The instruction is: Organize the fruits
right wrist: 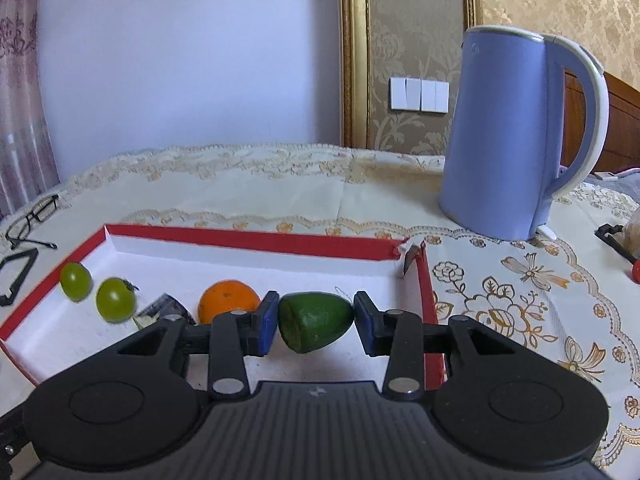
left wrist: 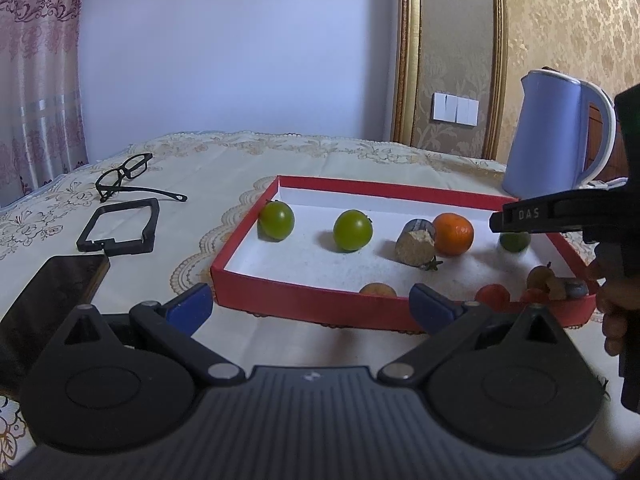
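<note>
Your right hand-held gripper is clenched on the green avocado half at lower centre, above the red tray; it looks light, smooth and slippery, so keep squeezing its broad flanks.

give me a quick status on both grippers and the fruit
Left gripper open, empty. Right gripper shut on dark green cut fruit over red shallow box. Round orange close beside.
</note>
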